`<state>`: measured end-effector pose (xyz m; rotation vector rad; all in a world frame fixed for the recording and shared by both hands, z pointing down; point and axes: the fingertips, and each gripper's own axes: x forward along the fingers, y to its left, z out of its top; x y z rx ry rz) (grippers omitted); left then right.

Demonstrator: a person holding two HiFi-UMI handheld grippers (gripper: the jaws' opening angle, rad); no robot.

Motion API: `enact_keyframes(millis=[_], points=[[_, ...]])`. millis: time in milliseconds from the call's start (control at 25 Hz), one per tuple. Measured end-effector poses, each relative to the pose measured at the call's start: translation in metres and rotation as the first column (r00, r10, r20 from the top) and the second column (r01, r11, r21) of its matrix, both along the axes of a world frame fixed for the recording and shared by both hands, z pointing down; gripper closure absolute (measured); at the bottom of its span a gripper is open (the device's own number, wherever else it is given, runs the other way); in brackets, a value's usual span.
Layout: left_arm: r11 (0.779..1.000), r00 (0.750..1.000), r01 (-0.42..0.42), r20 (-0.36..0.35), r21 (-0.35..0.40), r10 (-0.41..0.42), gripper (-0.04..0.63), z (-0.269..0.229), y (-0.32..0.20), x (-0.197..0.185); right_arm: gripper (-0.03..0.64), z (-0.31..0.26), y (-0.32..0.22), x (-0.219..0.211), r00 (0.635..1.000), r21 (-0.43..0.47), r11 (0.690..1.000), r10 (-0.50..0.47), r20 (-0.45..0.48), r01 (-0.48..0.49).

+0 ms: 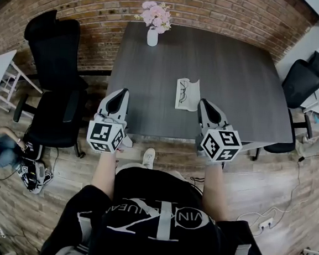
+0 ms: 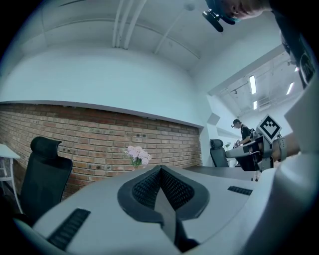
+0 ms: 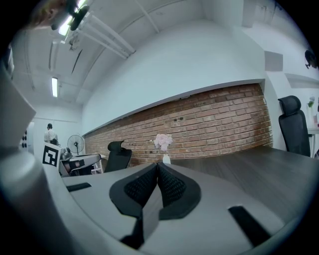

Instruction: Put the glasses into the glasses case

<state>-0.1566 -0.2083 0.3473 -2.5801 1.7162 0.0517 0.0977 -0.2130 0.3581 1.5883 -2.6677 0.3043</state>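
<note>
Both grippers are held up at the near edge of the tabletop (image 1: 236,75), pointing roughly level across it. Left gripper (image 2: 159,169): jaws pressed fully together, nothing in them. Right gripper (image 3: 158,165): same deal, jaws closed tight on nothing. In the head view they sit well apart, one on each side of the body, with the marker cubes facing the camera.

The glasses (image 1: 182,93) are on the tabletop, between the two grippers but further in, and nearer the right one. They have a dark frame and lie on the left part of the case (image 1: 192,95), which is a flat white thing. I honestly can't tell if the case is open, or if the glasses are inside it or just lying on top. Neither gripper touches either of them.

At the far edge of the tabletop there's a white vase (image 1: 152,37) with pink flowers (image 1: 156,14), right in front of the brick wall (image 1: 225,13). Both gripper views show the flowers just above the jaw tips.

A black chair (image 1: 52,87) stands left of the tabletop, and a second chair (image 1: 308,76) is off the right side. Another person (image 1: 2,148) is down on the wooden floor (image 1: 288,180) at the left edge of the head view, close to the black chair. The right gripper view also catches a fan (image 3: 76,144) way back on the left.
</note>
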Motion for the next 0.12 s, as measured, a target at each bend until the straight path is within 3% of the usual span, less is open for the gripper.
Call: enact_keyframes(millis=[120], points=[[1.000, 1.000, 0.006, -0.003, -0.003, -0.006, 0.580, 0.0022, 0.0025, -0.0033, 0.591, 0.0010, 0.0025, -0.0022, 1.000, 0.003, 1.000, -0.002, -0.003, 0.002]])
